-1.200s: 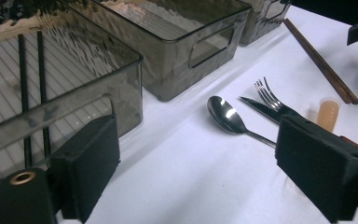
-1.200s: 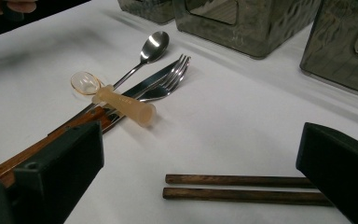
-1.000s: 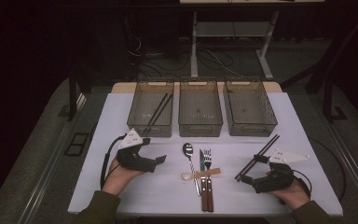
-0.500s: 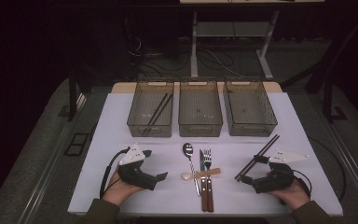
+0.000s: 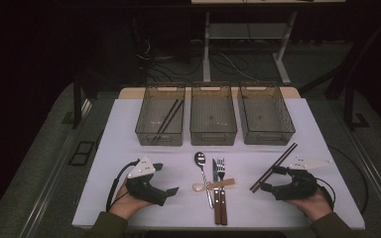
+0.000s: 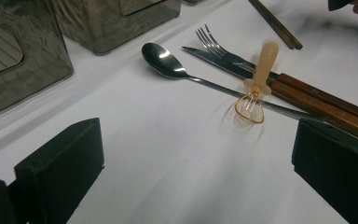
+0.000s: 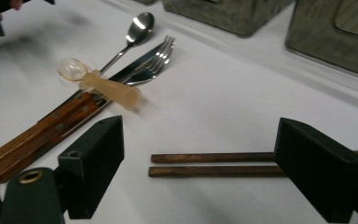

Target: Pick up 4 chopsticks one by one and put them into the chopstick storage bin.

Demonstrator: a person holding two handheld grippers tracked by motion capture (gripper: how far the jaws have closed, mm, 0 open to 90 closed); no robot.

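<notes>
- We see a dim room, its far side almost black.
- A white-topped table (image 5: pixel 129 129) catches the light.
- Grey floor (image 5: pixel 39 163) lies on both sides of it.
- Behind stands a pale metal desk frame (image 5: pixel 208 44), with dark cables (image 5: pixel 178 62) tangled on the floor beside it.

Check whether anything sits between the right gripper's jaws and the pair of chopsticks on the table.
Nothing visible does. The chopsticks lie on bare table between the open jaws of the right gripper, which have just been closing; the pads are not yet on them.
</notes>
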